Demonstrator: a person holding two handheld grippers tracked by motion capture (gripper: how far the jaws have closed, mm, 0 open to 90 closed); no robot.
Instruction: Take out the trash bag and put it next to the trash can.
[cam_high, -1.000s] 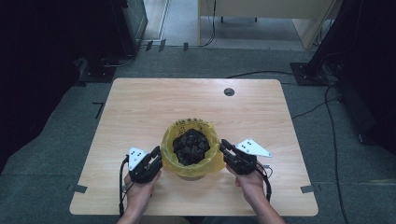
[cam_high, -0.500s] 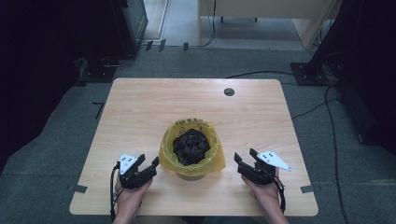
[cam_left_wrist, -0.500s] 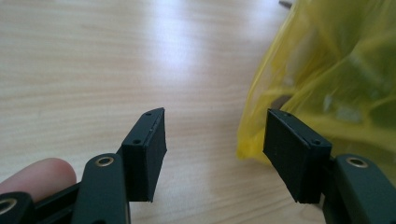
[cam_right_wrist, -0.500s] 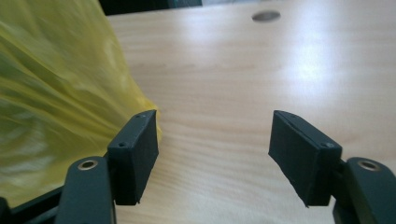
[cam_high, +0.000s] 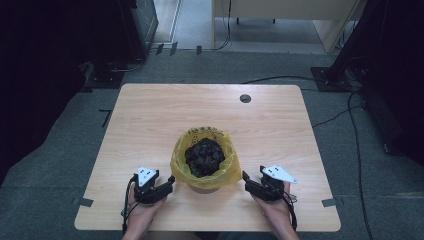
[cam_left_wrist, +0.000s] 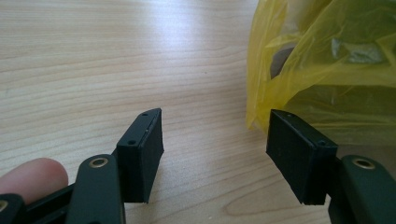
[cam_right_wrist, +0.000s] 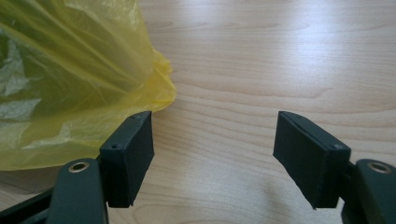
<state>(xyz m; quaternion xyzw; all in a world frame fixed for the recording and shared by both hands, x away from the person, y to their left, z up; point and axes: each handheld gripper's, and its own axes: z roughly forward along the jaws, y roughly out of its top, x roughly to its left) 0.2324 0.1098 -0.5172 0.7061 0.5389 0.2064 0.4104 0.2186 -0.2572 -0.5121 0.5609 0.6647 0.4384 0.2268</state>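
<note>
A small bin lined with a yellow plastic bag (cam_high: 205, 165) stands at the front middle of the wooden table (cam_high: 150, 125). Dark crumpled stuff (cam_high: 204, 155) fills it. My left gripper (cam_high: 169, 182) rests low by the bag's left side, apart from it. My right gripper (cam_high: 246, 177) sits by its right side, also apart. Both have just been opening their jaws, with nothing between them. In the left gripper view the left gripper (cam_left_wrist: 217, 130) has bare wood between its pads and the bag (cam_left_wrist: 327, 70) to the right. In the right gripper view the right gripper (cam_right_wrist: 215, 128) frames bare wood, with the bag (cam_right_wrist: 70, 70) to the left.
A round cable hole (cam_high: 245, 98) sits near the table's far edge. Cables (cam_high: 350, 115) run over the grey floor to the right. Dark equipment (cam_high: 60, 60) stands at the left, beyond the table. The table's front edge runs just behind both hands.
Both grippers were at the bag's rim on either side. They have let go, opened their jaws and drawn outward and down to the table beside the bin.
</note>
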